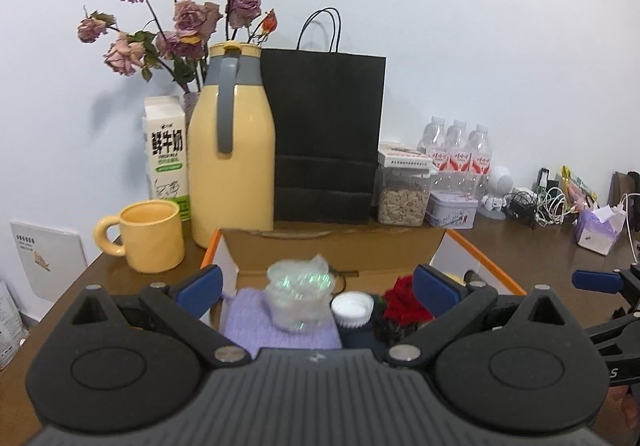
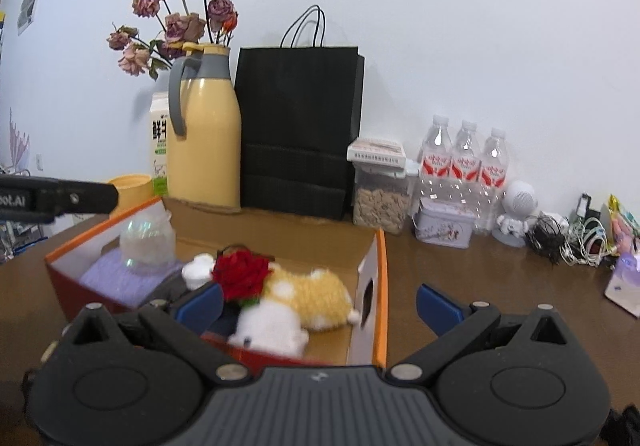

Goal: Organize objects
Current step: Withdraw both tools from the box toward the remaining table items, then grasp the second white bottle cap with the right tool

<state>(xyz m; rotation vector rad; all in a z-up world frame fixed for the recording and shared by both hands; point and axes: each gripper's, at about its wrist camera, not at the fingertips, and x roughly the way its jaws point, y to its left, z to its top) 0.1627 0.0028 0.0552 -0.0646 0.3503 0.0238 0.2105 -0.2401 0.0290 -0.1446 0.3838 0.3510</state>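
Where legible: milk carton (image 1: 166,153) "鲜牛奶"; left hand-held gripper (image 2: 60,197) "AI" fragment

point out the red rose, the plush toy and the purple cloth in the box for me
red rose (image 2: 240,273), right wrist view, middle of the bloom
plush toy (image 2: 316,294), right wrist view, yellow back
purple cloth (image 1: 256,330), left wrist view, bare left part beside the clear container

A plain pale wall (image 1: 440,5) fills the upper frame, evenly lit, with soft shadows falling behind whatever stands against it. Below it runs a brown wooden bench (image 2: 460,278), glossy enough to catch the light. At the upper left of the right wrist view, a small paper notice (image 2: 30,3) hangs on a side wall.
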